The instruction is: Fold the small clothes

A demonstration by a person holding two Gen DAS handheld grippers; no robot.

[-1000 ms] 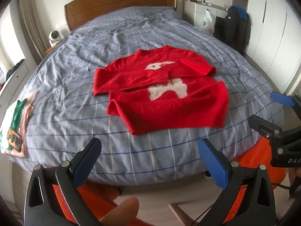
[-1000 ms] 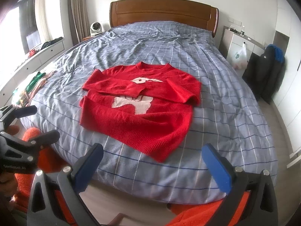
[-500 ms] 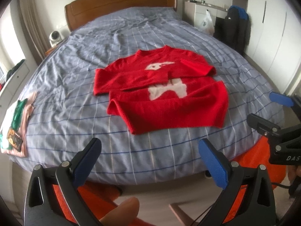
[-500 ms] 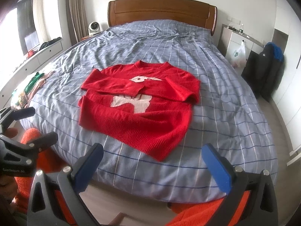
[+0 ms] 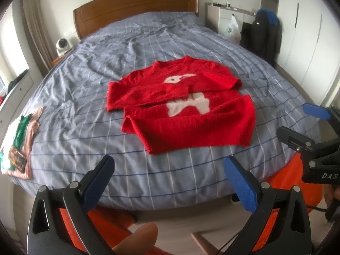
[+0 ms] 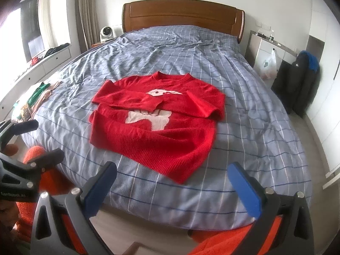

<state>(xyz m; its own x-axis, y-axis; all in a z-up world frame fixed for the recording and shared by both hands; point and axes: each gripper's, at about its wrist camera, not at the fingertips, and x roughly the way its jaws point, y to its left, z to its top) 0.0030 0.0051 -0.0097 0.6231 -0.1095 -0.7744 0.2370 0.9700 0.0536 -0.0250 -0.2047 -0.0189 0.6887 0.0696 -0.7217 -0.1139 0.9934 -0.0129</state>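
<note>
A small red sweater (image 5: 182, 108) with a white animal figure lies flat on the blue checked bed, both sleeves folded across its chest. It also shows in the right wrist view (image 6: 157, 123). My left gripper (image 5: 170, 176) is open and empty, held off the foot of the bed, short of the sweater's hem. My right gripper (image 6: 172, 180) is open and empty, also off the bed's foot edge. The right gripper shows at the right edge of the left wrist view (image 5: 306, 125); the left one shows at the left edge of the right wrist view (image 6: 38, 140).
A folded pile of clothes (image 5: 19, 140) lies at the bed's left edge. A wooden headboard (image 6: 182, 14) stands at the far end. A dark jacket (image 6: 301, 80) and white cabinet stand right of the bed. Orange cloth (image 6: 36, 155) shows below the grippers.
Both grippers have edged slightly closer to the bed. The sweater has not moved, and both grippers stay open.
</note>
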